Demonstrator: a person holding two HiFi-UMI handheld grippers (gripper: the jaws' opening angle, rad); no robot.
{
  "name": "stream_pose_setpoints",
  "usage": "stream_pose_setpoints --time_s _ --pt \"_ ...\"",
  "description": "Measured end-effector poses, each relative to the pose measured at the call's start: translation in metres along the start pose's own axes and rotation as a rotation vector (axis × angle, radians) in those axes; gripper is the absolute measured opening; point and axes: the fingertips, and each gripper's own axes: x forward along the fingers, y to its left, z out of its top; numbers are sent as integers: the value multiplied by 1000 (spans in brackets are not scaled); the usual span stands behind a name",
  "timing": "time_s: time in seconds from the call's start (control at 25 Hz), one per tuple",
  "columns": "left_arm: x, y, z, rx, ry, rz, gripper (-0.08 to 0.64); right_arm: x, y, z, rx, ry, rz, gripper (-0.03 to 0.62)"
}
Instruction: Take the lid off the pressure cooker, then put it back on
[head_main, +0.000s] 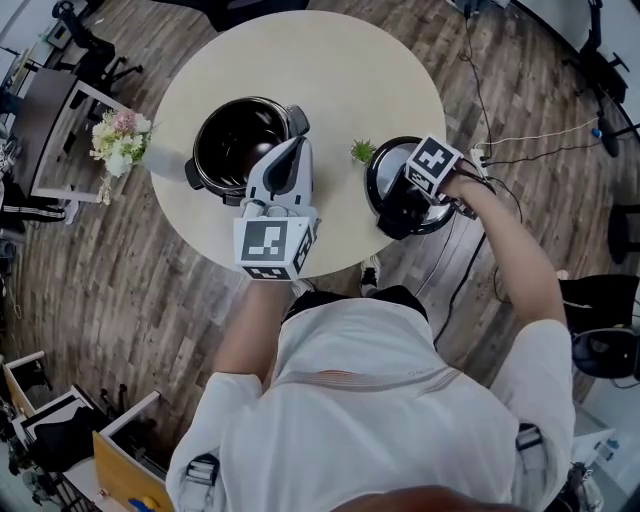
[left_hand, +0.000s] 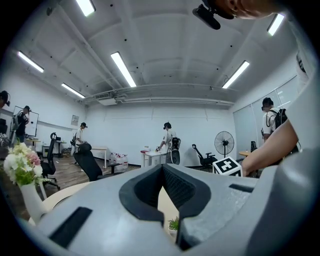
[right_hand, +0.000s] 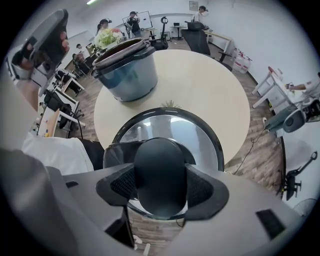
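The pressure cooker pot (head_main: 240, 140) stands open on the round table (head_main: 330, 70), left of centre, its dark inside showing. My left gripper (head_main: 292, 148) is shut with nothing in it, its tips just beside the pot's right handle (head_main: 297, 120); in the left gripper view its jaws (left_hand: 162, 170) meet and point level across the room. The glass lid (head_main: 383, 172) with a black rim is over the table's right edge. My right gripper (head_main: 410, 195) points down, shut on the lid's black knob (right_hand: 159, 170). The pot (right_hand: 127, 70) lies beyond the lid (right_hand: 195, 130).
A small green plant (head_main: 362, 151) stands between pot and lid. A vase of flowers (head_main: 120, 140) sits at the table's left edge. Cables (head_main: 500, 140) run over the wooden floor at the right. Office chairs, desks and several people are around the room.
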Motion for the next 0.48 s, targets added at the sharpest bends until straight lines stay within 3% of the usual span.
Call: stream_pose_setpoints --time_s 0.48 --pt "-17 15 -14 1 21 24 5 76 56 1 -55 84 59 287"
